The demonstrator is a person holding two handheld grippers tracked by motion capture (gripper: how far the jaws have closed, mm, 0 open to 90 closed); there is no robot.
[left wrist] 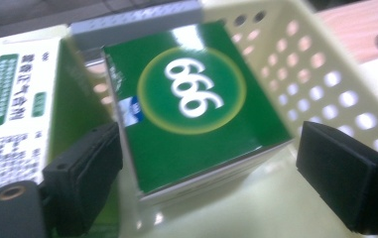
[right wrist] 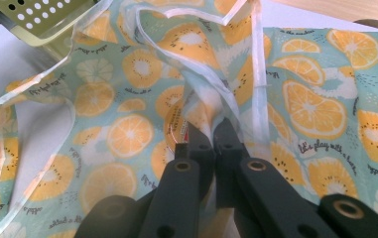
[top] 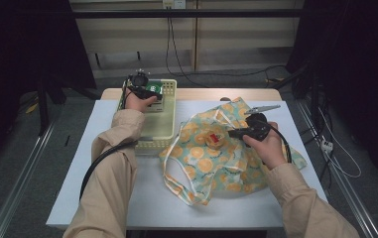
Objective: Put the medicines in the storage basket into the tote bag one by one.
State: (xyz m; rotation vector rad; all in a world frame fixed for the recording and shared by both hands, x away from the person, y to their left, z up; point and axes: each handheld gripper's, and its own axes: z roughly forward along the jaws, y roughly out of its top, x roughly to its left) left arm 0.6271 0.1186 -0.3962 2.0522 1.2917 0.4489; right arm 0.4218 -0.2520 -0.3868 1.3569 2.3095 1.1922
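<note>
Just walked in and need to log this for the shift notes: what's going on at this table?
A person works with a tool in each hand. The left tool is in the cream basket with its jaws wide on either side of a green box, not pressing on it. The right tool is shut on the rim of a fruit-print bag lying on the white table. Something red and round already sits inside the bag.

Right tool clamped on orange-print bag fabric
</note>
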